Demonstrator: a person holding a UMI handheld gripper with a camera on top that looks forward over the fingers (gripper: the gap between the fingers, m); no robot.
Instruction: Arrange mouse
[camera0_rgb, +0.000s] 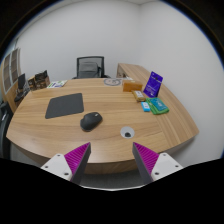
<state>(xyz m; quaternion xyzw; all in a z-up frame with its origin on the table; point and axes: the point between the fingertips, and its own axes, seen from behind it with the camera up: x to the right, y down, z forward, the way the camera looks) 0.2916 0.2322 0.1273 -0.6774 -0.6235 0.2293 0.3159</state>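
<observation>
Wooden table (50, 125), mouse (91, 121) beyond open jaws.

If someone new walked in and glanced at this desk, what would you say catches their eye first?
Probably the black mouse, alone on the bare wood of the desk just ahead of the open gripper, with the dark mouse pad lying apart from it, further back. Next would be the purple upright card beyond the fingers at the desk's far side, with a small teal box before it.
</observation>
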